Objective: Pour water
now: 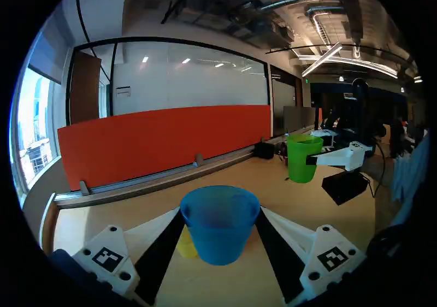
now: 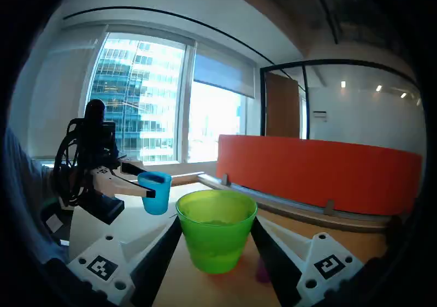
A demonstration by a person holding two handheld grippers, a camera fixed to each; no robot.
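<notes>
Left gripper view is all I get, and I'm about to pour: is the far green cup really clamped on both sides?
Observer: Yes. The right gripper view shows both fingers of the right gripper pressing the green cup, which is held upright.
Operator: Anything lying near it that I can't see?
Observer: A small purple thing lies on the table, just past the cup's base.
Operator: How does my own cup look from over there?
Observer: From the side, the blue cup sits upright in the left gripper, well apart from the green one.
</notes>
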